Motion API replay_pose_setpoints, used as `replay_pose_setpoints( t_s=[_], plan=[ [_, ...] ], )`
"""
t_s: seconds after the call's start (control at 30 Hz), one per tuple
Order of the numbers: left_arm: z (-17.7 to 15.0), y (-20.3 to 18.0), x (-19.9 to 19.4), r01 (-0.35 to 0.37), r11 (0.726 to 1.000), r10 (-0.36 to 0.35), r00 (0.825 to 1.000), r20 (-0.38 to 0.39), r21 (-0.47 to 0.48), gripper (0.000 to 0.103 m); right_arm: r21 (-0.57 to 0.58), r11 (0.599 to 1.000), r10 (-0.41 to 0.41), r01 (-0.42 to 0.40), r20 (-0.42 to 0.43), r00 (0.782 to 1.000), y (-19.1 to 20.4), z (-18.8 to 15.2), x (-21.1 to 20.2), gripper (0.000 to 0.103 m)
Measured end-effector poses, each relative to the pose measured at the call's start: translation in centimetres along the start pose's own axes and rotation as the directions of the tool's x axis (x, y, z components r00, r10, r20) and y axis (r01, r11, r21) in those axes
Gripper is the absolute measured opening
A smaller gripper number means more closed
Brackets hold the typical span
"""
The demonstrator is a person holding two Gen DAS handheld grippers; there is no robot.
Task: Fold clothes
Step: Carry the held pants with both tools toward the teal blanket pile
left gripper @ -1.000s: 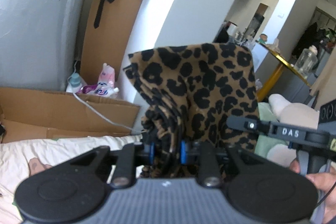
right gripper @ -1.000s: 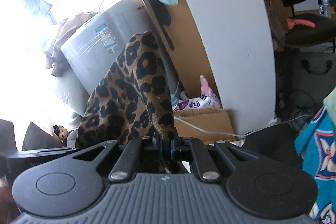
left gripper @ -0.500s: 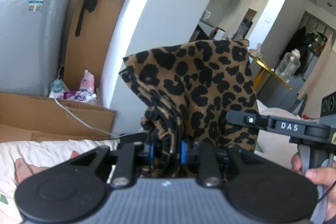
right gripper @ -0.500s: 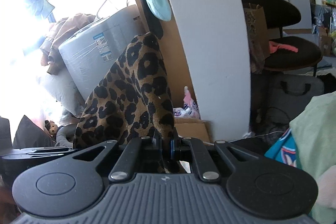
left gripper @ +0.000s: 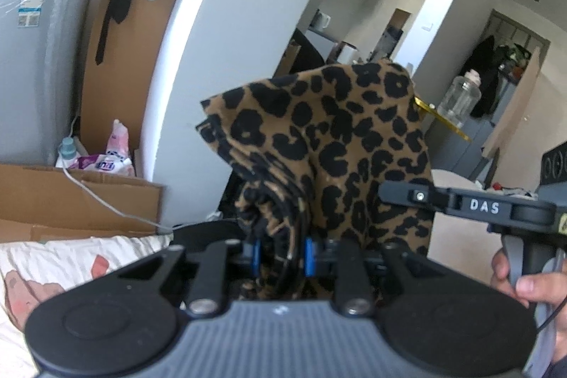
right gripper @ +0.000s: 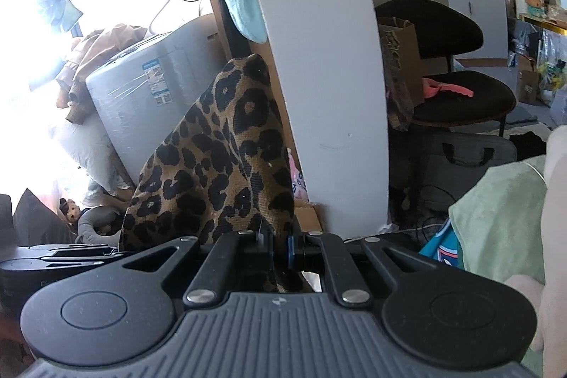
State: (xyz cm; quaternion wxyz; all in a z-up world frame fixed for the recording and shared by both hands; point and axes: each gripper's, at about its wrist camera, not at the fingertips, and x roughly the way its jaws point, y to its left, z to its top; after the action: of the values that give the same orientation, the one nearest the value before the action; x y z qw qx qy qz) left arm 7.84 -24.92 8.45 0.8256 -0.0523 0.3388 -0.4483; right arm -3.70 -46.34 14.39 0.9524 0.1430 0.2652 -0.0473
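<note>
Leopard-print garment (left gripper: 340, 144) in both grippers

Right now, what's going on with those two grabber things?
Left gripper clamped on bunched leopard-print garment. Right gripper pinching another part. Garment held aloft. Nothing in the way.

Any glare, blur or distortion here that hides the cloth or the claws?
Right wrist view: the window at left is blown out white, but the leopard cloth and right claw stay readable. Left wrist view: even light, slightly soft, the pillar bowed by the fisheye; cloth and left claw clear.
</note>
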Motion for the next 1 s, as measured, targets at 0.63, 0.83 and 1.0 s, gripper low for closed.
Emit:
replay_pose_setpoints(
  t_s=[0.63,0.83,1.0],
  plan=[
    [-3.4,1.1,6.3,0.002,0.998,-0.002,1.0,-0.011,0.062,0.024,0.03,0.992,-0.121,0.12,0.042,0.992,-4.0,-4.0,4.9,0.006],
    [-5.1,1.7,10.1,0.006,0.993,-0.001,0.999,-0.038,0.116,0.024,0.112,0.98,-0.171,0.167,0.022,0.985,-7.1,-6.2,8.3,0.006],
    [-7.1,2.9,13.3,0.014,0.991,-0.004,0.997,-0.074,0.131,0.024,0.096,0.969,-0.229,0.229,-0.008,0.973,-8.7,-8.6,11.5,0.006]
  ],
)
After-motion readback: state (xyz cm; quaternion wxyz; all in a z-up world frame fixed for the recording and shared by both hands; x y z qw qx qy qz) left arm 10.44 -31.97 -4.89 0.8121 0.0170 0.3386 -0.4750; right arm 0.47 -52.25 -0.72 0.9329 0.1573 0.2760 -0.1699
